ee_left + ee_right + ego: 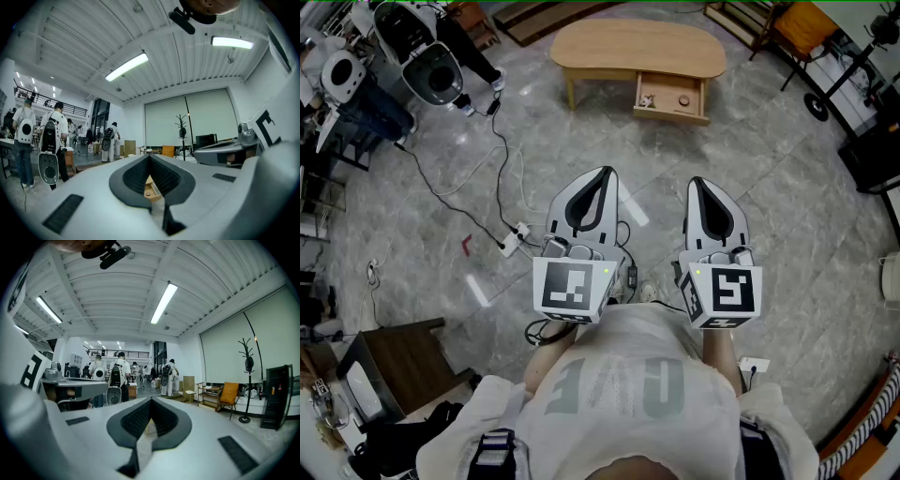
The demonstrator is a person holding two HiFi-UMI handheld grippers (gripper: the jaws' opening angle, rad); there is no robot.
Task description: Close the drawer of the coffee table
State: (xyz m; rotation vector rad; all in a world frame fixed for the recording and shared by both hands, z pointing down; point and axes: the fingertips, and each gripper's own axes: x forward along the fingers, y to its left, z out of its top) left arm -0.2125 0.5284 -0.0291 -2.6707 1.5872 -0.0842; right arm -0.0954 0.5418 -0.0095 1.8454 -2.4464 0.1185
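The wooden coffee table (628, 45) stands far ahead on the grey tiled floor. Its drawer (672, 97) is pulled out toward me, with small items inside. My left gripper (604, 172) and right gripper (697, 182) are held side by side near my body, pointing level toward the table and well short of it. Both are shut with nothing between the jaws. In the left gripper view the open drawer (151, 191) shows through the gap behind the shut left gripper (150, 157). The right gripper (151, 400) is closed at its tips too.
A power strip (514, 237) and black cables lie on the floor to the left. White machines (431, 66) stand at the back left, an orange chair (806, 26) and a black stand (872, 150) on the right. A small dark table (408, 361) sits near left. Several people (117, 376) stand far off.
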